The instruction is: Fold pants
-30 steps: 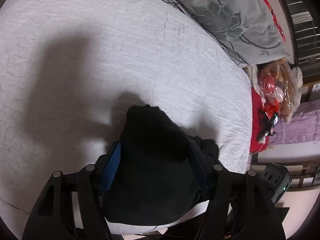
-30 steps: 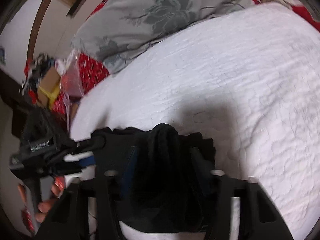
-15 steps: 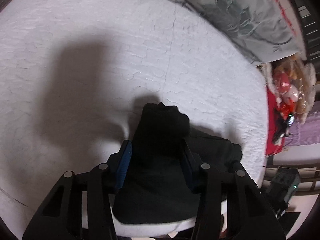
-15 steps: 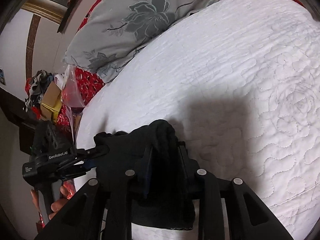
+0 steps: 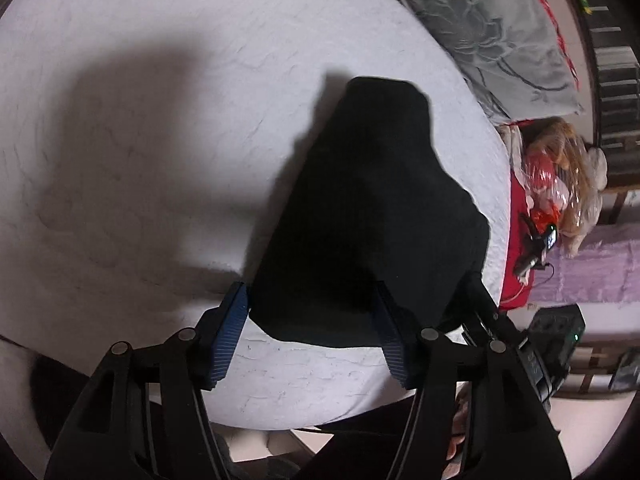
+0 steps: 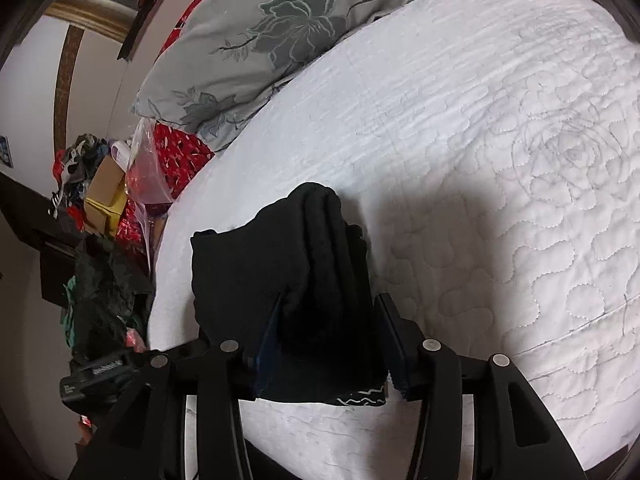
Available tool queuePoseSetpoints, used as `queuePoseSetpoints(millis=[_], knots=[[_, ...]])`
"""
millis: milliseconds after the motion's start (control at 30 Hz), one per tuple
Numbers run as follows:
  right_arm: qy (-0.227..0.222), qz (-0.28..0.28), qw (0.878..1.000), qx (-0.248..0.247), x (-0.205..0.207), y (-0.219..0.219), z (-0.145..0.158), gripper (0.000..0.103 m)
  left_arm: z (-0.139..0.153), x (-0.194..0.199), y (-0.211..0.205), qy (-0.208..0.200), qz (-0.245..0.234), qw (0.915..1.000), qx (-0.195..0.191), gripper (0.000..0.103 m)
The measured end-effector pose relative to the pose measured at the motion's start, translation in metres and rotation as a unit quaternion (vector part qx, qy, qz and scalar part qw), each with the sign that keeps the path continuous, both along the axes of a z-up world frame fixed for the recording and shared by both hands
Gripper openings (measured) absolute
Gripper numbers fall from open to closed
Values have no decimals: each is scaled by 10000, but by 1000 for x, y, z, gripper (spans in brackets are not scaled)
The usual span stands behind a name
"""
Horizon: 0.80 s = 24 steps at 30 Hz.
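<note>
black pants, folded into a thick bundle, lie on the white quilt near the bed's front edge in the left wrist view, the far end tapering toward a grey pillow. the left gripper has just been opening: its blue pads stand apart, the near end of the pants lies between them, the left pad is clear of the cloth, and the right finger's tip is lost under the fold, so no squeeze shows. a red bag and clutter sit past the bed's right edge, and the other tool's black body shows low on the right. in the right wrist view the same pants sit as a stacked fold near the quilt's front left corner, a patterned hem peeking out at the bottom. the right gripper has also just been opening; its left pad is against or tucked under a layer of cloth, while a sliver of quilt shows between the bundle and the right finger, so it reads as released. the pillow lies beyond, with a cardboard box and red plastic off the bed's left side.
</note>
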State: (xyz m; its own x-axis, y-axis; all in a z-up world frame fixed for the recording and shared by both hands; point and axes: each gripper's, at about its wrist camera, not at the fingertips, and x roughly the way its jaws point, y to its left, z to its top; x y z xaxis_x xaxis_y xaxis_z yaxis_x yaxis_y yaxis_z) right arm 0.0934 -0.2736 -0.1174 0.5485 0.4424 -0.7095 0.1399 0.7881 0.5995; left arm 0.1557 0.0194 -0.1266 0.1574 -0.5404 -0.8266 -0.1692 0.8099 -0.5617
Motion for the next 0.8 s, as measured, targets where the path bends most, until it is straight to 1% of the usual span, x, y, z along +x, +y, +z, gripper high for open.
queuePoseSetpoints(millis=[33, 67, 100, 133, 167, 200, 267, 333, 367, 433, 500, 567, 600, 633, 667, 700, 800], knots=[[33, 12, 10000, -58, 0, 1, 0, 35, 1, 0, 1, 12, 40, 10000, -17, 59], [71, -3, 10000, 9, 0, -1, 1, 30, 5, 0, 2, 2, 96, 10000, -21, 50], [66, -28, 9998, 196, -3, -4, 2, 25, 9, -1, 3, -21, 109, 9999, -47, 41], [29, -71, 9987, 507, -7, -9, 4, 20, 13, -2, 4, -49, 86, 9999, -54, 39], [-24, -128, 9969, 775, -13, -13, 8, 20, 18, -4, 6, -97, 47, 9999, 24, 37], [-37, -110, 9966, 810, -17, -15, 9, 20, 18, -6, 7, -106, -6, 9998, 174, 36], [38, -23, 9982, 598, -22, -13, 5, 19, 7, -11, 10, -8, -27, 9993, 385, 35], [243, 7, 9988, 425, -22, -10, -12, 20, -4, -11, 11, 121, 11, 9993, 365, 35], [277, 0, 9988, 414, -22, -10, -16, 21, -6, -11, 12, 128, 50, 9993, 354, 35], [311, -51, 9987, 395, -23, -10, -16, 35, 1, -12, 11, 59, -28, 9990, 440, 35], [257, -9, 9986, 459, -23, -12, -8, 35, 17, -13, 8, -151, -154, 9978, 633, 35], [5, -81, 9989, 464, -24, -19, 7, 36, 41, -13, 13, -601, -165, 9952, 754, 35], [-112, -145, 9989, 442, -23, -23, 13, 42, 51, -10, 13, -772, -183, 9936, 809, 39], [-178, -214, 9987, 417, -20, -26, 18, 52, 62, -4, 12, -924, -233, 9917, 860, 44], [-198, -297, 9986, 381, -15, -28, 21, 55, 66, 2, 11, -996, -242, 9908, 881, 54], [-197, -318, 9986, 377, -12, -29, 22, 56, 71, 11, 8, -1095, -270, 9896, 896, 64], [-114, -256, 9990, 361, 2, -22, 18, 56, 71, 38, -8, -1093, -438, 9882, 978, 65]])
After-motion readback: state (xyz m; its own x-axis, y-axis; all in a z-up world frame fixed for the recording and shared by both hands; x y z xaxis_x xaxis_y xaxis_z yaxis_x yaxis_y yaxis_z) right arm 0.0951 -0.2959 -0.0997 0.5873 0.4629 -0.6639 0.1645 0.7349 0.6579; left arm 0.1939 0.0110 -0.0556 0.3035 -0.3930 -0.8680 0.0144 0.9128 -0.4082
